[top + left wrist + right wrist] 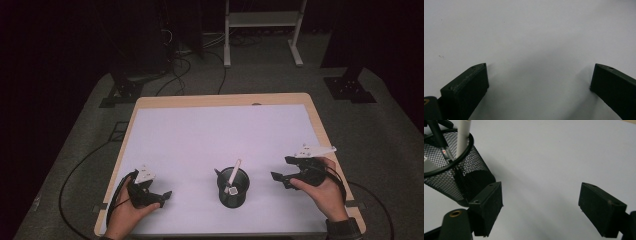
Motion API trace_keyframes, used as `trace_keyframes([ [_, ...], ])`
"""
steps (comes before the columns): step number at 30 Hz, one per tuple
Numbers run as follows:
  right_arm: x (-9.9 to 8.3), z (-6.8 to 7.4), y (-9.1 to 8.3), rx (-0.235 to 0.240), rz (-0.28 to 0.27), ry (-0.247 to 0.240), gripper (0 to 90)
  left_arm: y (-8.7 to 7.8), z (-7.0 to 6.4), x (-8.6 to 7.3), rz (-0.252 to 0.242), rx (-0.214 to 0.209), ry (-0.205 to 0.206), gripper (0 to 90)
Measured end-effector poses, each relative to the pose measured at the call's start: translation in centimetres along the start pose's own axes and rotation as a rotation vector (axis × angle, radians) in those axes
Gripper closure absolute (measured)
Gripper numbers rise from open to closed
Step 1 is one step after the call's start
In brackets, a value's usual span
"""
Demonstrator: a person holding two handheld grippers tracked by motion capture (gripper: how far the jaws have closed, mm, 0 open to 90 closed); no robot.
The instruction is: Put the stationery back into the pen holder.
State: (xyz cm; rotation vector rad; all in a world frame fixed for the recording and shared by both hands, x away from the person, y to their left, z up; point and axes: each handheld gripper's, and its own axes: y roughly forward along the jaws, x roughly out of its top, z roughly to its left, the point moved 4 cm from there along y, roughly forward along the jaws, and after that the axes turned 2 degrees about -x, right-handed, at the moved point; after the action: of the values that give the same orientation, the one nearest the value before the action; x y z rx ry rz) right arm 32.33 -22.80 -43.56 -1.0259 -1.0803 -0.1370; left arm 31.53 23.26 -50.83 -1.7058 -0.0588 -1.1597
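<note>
High view shows both tongs, left [162, 196] and right [278, 179], spread wide and empty, flanking the mesh cup [233, 192], whose white pen [234, 173] leans up toward the desk's [220, 130] far edge.

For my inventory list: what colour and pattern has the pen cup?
Black wire mesh with a solid black rim; the pen cup shows best in the right gripper view.

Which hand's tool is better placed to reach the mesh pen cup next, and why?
Probably the right. The right tool sits open beside the mesh pen cup, which appears in its view. The left tool, also open, faces bare white table cover.
</note>
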Motion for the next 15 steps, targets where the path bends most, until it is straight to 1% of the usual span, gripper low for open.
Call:
trace_keyframes([
  [11,-2.5,-1.2,0.2,-0.029,0.041,0.040,19.5,0.0,0.0,0.0,0.000,0.000,-0.003,0.7],
  [15,-3.4,-1.4,0.2,-0.038,0.056,0.058,19.6,0.0,0.0,0.0,0.000,-0.001,-0.003,0.7],
])
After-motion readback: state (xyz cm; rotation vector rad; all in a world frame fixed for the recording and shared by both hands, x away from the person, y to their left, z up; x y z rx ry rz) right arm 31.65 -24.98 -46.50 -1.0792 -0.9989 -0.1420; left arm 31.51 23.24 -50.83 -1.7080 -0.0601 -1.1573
